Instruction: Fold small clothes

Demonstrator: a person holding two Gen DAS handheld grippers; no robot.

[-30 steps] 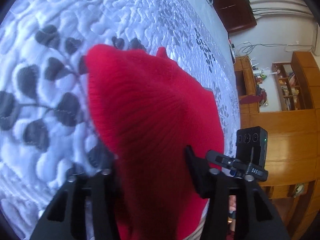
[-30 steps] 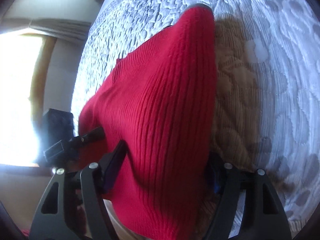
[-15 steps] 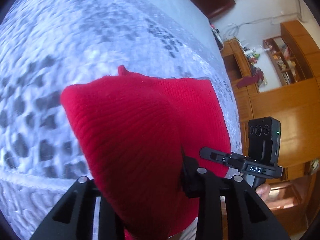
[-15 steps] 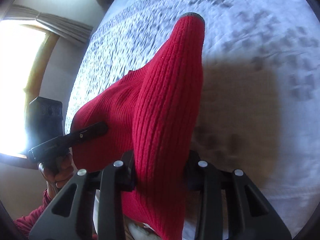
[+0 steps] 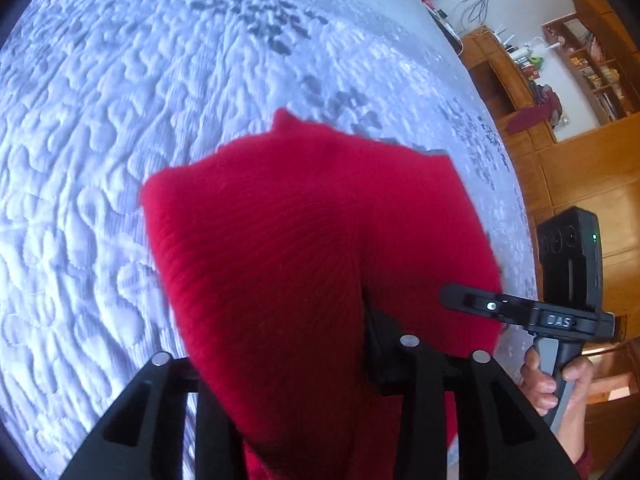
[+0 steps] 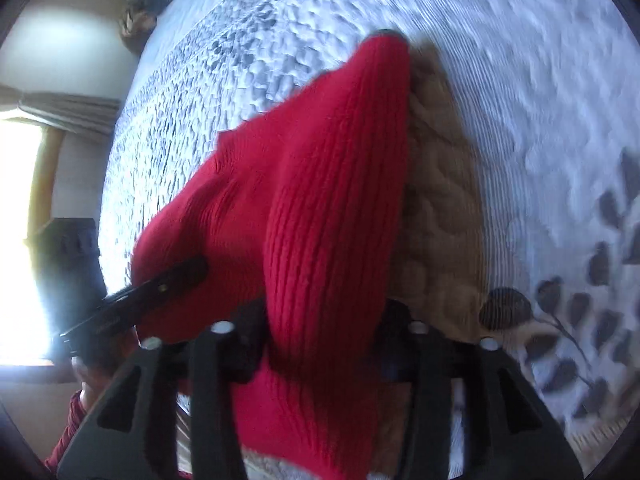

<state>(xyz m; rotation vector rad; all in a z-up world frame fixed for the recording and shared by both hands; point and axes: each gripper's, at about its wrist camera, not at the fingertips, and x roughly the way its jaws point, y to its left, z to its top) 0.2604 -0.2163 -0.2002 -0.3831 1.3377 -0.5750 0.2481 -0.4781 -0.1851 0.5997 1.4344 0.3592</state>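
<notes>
Both grippers have carried the red knit garment (image 5: 304, 248) across the quilted bedspread (image 5: 100, 160), away from its leaf-print edge. Left gripper (image 5: 288, 360) & right gripper (image 6: 324, 332) are clamped on it w/ jaws opening, garment hanging just above the bedspread. Risk: fabric slips out mid-carry, fold collapses.

The sweater (image 5: 304, 240) hangs between both grippers above the quilted bedspread (image 5: 120, 120).
</notes>
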